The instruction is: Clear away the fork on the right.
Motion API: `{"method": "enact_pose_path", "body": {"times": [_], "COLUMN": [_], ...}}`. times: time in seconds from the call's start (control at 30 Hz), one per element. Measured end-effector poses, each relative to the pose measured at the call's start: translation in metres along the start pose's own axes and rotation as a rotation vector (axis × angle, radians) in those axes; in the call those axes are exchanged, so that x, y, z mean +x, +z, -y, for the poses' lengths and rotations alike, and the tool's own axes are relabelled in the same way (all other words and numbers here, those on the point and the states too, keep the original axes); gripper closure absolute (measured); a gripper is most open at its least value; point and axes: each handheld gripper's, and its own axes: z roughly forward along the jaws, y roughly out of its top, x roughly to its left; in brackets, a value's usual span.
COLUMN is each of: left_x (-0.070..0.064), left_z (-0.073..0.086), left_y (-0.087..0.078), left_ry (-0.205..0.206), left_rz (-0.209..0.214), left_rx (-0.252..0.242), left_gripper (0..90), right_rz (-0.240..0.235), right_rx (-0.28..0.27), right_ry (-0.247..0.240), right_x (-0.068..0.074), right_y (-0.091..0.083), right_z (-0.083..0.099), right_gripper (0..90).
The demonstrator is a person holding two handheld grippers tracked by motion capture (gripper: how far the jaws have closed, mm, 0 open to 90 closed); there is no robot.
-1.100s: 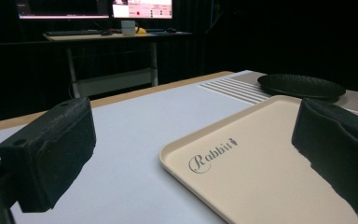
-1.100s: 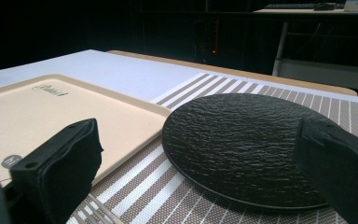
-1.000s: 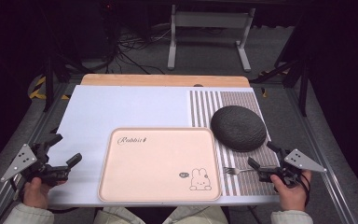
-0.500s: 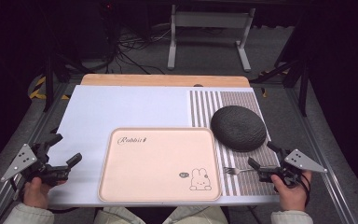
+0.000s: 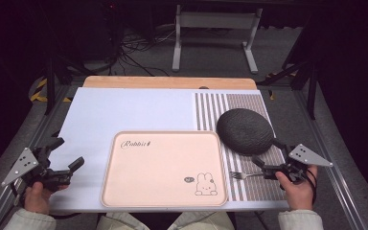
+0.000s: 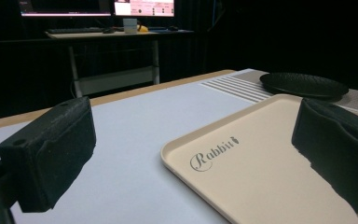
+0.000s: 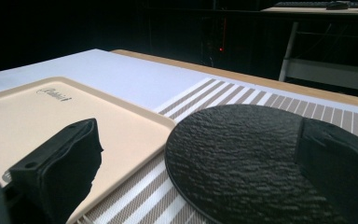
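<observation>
Item one, far left: my left gripper (image 5: 62, 170), held low over the pale mat (image 5: 124, 110) near the table's front-left corner, jaws spread wide with nothing between them; its own view looks across the mat toward the tray. Item two, centre: a cream tray (image 5: 165, 165) printed with "Rabbit" and a small rabbit drawing, lying flat and bare on the mat at the front edge. I judge it rigid, light plastic with a smooth, slippery face; its raised rim is the only place to pinch it. Item three, right of the tray: a striped placemat (image 5: 211, 108), thin and flat, probably limp if lifted. Item four: a black plate (image 5: 245, 131) with a pebbled surface, resting on the placemat, its near edge close to the tray's right rim. It looks like stoneware to me, so heavy and breakable; the rough finish should give grip, taken at the low rim. Item five: a small metal fork (image 5: 242, 175) lying on the placemat just beside the tray's front-right corner, tines toward the tray; stiff, light, thin, best taken across the handle. Item six, far right: my right gripper (image 5: 266, 163), jaws spread, empty, the fork's handle just at them.
</observation>
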Motion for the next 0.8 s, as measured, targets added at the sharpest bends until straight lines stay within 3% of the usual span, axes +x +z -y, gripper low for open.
{"method": "enact_pose_path", "body": {"times": [0.4,0.57,0.6,0.73,0.8], "left_x": [0.0,0.0,0.0,0.0,0.0], "left_z": [0.0,0.0,0.0,0.0,0.0], "left_y": [0.0,0.0,0.0,0.0,0.0], "left_ry": [-0.005,-0.005,-0.005,-0.004,-0.004], "left_rz": [-0.002,-0.002,-0.002,-0.002,-0.002], "left_rx": [-0.003,-0.004,-0.004,-0.004,-0.004], "left_gripper": [0.4,0.4,0.4,0.4,0.4], "right_rz": [-0.033,-0.043,-0.058,-0.07,-0.076], "right_rx": [0.027,0.038,0.072,0.121,0.181], "right_ry": [-0.024,0.002,-0.018,-0.049,-0.082], "right_x": [-0.002,-0.002,0.0,0.001,0.001], "right_y": [0.022,0.028,0.031,0.034,0.035], "right_z": [-0.017,-0.024,-0.027,-0.033,-0.04], "right_gripper": [1.6,1.3,1.4,1.4,2.3]}}
